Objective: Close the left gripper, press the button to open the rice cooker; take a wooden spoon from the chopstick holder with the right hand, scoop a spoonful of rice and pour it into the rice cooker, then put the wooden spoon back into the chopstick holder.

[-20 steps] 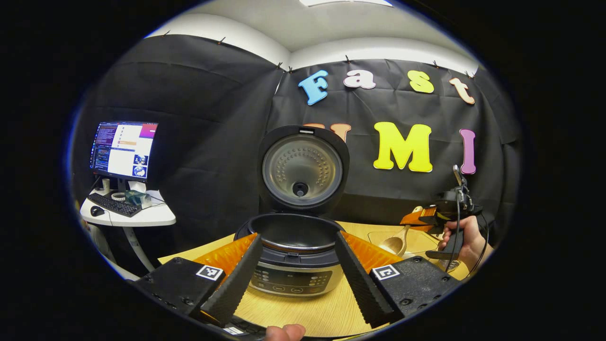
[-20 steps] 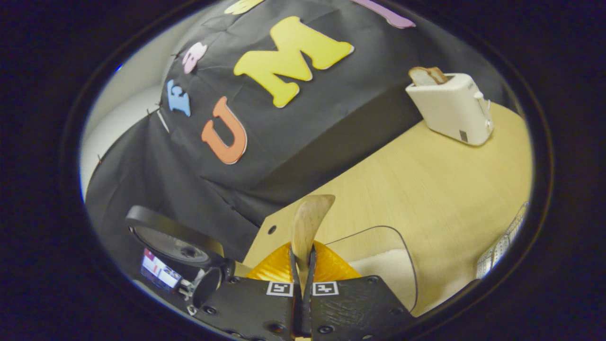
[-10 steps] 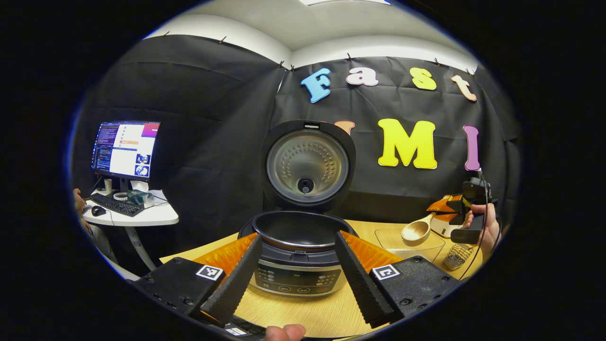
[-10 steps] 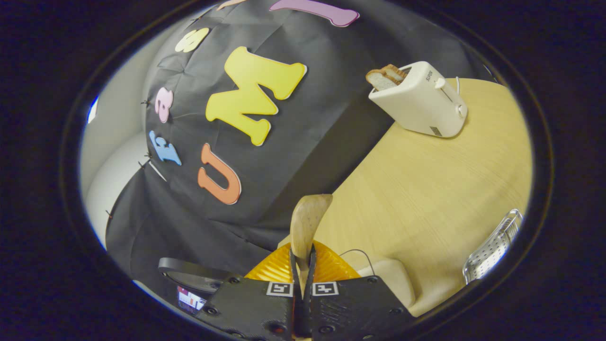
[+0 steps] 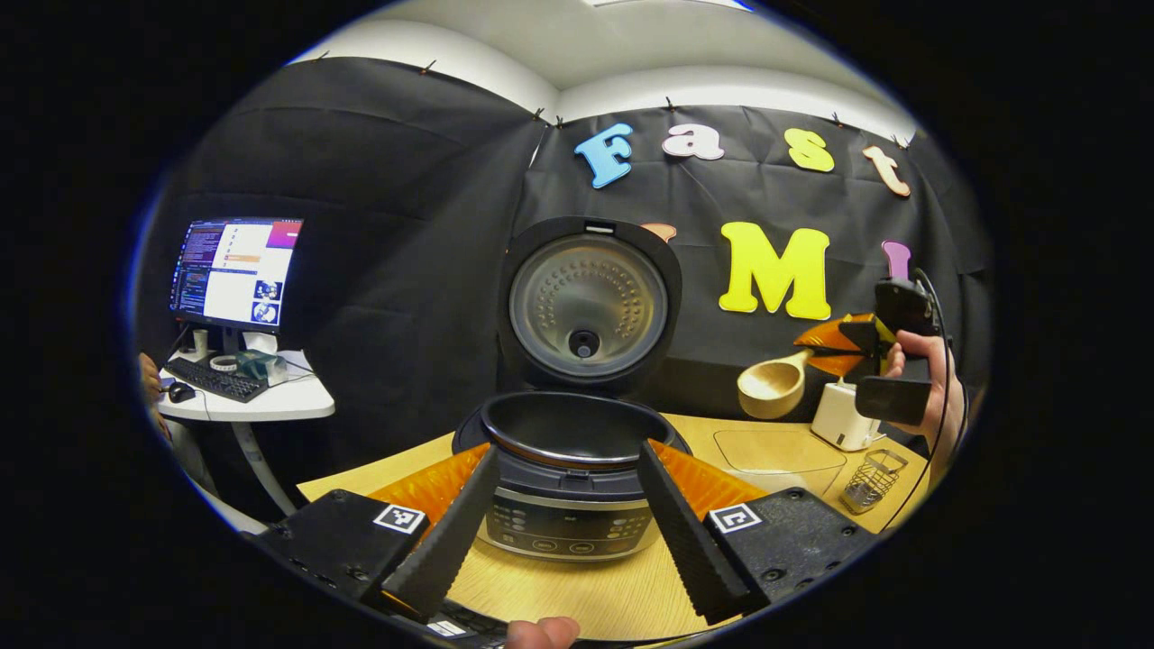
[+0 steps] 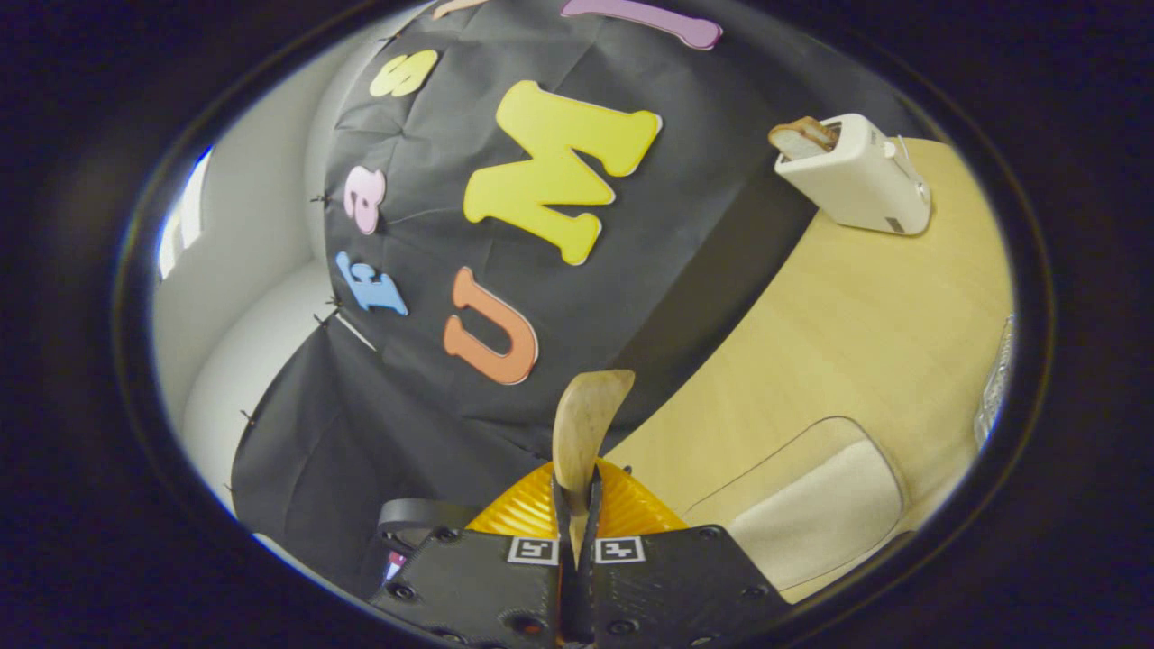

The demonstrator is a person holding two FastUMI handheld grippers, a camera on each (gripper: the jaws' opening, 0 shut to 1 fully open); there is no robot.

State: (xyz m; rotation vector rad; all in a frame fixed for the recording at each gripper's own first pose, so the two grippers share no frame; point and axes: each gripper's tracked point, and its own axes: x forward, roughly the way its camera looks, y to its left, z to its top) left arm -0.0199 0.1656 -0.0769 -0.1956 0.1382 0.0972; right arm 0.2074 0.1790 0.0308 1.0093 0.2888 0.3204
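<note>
In the left gripper view the rice cooker [image 5: 570,469] stands with its lid [image 5: 588,302] up near the front edge of the bench [image 5: 559,595], its dark pot [image 5: 568,428] open to the ceiling. The left claw [image 5: 568,532] hangs just in front of it, fingers spread wide apart with nothing between them.

The right claw [image 5: 834,347] is up in the air toward the bench's right end, above the clear rice tray [image 5: 780,449] and held by a hand [image 5: 929,388]. In the right gripper view the right claw [image 6: 577,505] is pressed together on the handle of the wooden spoon [image 6: 581,424].

The spoon [image 5: 773,386] lies roughly level, its long axis running from the claw toward the cooker, bowl end leading. Whether it carries rice I cannot tell.

The pot mouth lies to the left of the spoon bowl and lower, well apart from it. Judging from this, the next move is a sideways carry along the spoon's own axis, then a tip over the pot.

The wire chopstick holder [image 5: 870,478] stands near the bench's right end, below the right hand.
</note>
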